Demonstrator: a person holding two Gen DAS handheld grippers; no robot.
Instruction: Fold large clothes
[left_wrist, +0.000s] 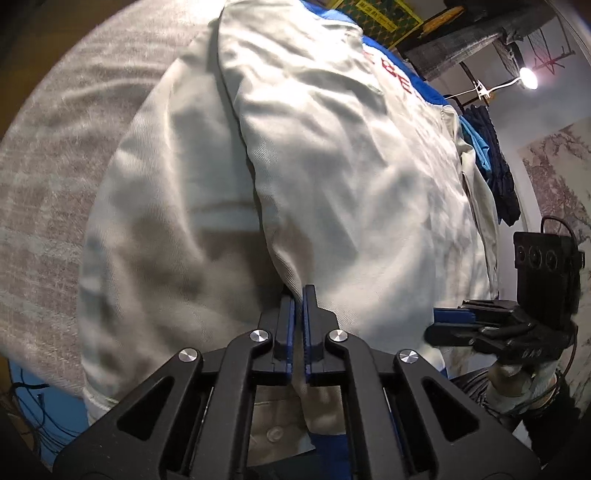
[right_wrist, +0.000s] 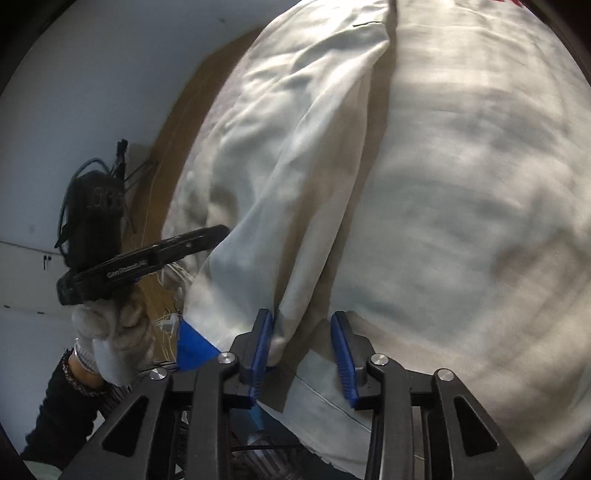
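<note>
l gripper (left_wrist: 299, 295) fingers pinched tight on white garment (left_wrist: 332, 166) fold - r gripper (right_wrist: 303, 332) fingers part-open, fold between them, i see only one pad touching.

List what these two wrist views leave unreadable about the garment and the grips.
- Left wrist: red lettering on the garment is cut short by a fold.
- Left wrist: right gripper is blurred at the edge; its grip is unclear.
- Right wrist: left gripper tips hide behind cloth.
- Both: garment's overall shape runs off frame.
</note>
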